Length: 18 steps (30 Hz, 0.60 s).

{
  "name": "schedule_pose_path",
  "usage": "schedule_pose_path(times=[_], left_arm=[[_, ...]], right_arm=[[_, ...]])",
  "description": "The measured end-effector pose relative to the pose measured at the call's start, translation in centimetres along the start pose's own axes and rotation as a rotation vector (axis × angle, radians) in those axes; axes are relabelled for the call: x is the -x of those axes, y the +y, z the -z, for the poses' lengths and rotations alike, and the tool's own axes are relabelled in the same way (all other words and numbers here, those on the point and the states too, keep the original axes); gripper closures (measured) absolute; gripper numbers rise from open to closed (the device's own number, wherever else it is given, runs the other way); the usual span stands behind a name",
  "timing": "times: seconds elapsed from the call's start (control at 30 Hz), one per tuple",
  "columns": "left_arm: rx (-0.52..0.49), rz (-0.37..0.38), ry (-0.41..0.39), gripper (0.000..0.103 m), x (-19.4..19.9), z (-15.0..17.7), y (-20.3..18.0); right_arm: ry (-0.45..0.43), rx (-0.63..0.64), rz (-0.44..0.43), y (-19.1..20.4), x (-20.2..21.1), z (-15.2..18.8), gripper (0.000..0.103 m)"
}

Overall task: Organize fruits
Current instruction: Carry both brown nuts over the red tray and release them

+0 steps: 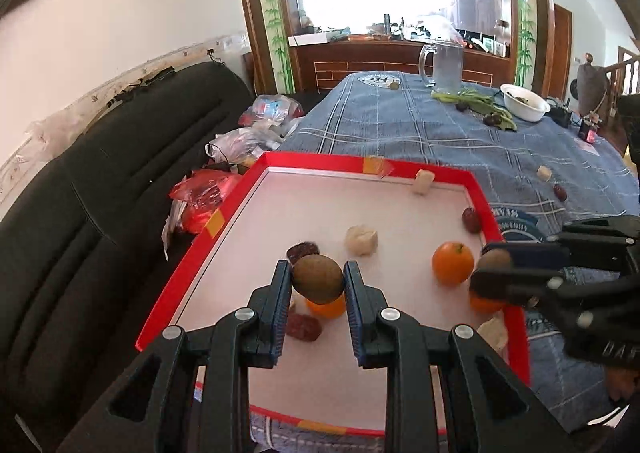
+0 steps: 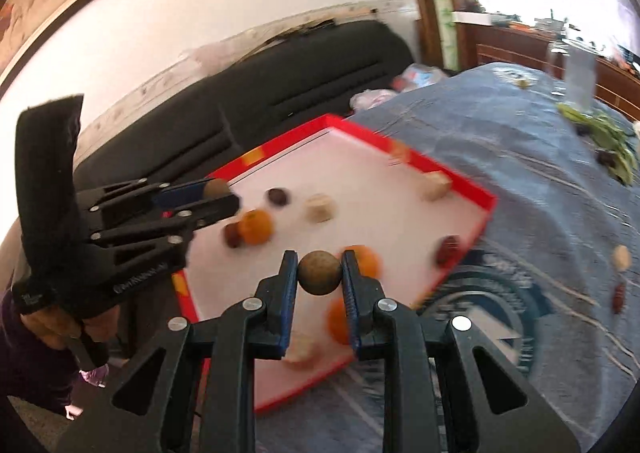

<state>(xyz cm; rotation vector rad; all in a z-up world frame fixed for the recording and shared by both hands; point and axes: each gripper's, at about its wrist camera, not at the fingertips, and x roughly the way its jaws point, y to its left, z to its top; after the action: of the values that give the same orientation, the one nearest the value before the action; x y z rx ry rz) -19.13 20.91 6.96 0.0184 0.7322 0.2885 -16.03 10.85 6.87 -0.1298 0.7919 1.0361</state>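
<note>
A red-rimmed white tray (image 1: 372, 164) (image 2: 456, 183) lies on the blue checked tablecloth. My left gripper (image 1: 318, 279) is shut on a brown kiwi (image 1: 318, 279) above the tray's near part; it also shows in the right wrist view (image 2: 218, 193). My right gripper (image 2: 320, 273) is shut on a second brown kiwi (image 2: 320, 273) over the tray's right edge, seen from the left wrist view as well (image 1: 494, 267). In the tray lie oranges (image 1: 452, 261) (image 2: 256, 227), red dates (image 1: 471, 219) and pale chunks (image 1: 361, 239).
A black sofa (image 1: 100, 189) with plastic bags (image 1: 204, 201) stands left of the table. On the cloth beyond the tray are a glass jug (image 1: 446, 67), green leaves (image 1: 480, 103), a white bowl (image 1: 524, 101), a loose pale chunk (image 1: 544, 173) and a date (image 1: 560, 192).
</note>
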Motion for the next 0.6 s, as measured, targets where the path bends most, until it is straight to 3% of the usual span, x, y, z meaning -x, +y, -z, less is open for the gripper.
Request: schedule_pose_path(times=[0.2, 0.6], left_arm=[[0.002, 0.018, 0.004, 0.078, -0.2, 1.0, 0.9], [-0.018, 0.010, 0.028, 0.077, -1.3, 1.6, 0.2]], right_arm=[[0.050, 0.014, -0.014, 1.9, -2.7, 0.4, 0.079], [0.115, -0.015, -0.016, 1.3, -5.3, 0.9, 0.079]])
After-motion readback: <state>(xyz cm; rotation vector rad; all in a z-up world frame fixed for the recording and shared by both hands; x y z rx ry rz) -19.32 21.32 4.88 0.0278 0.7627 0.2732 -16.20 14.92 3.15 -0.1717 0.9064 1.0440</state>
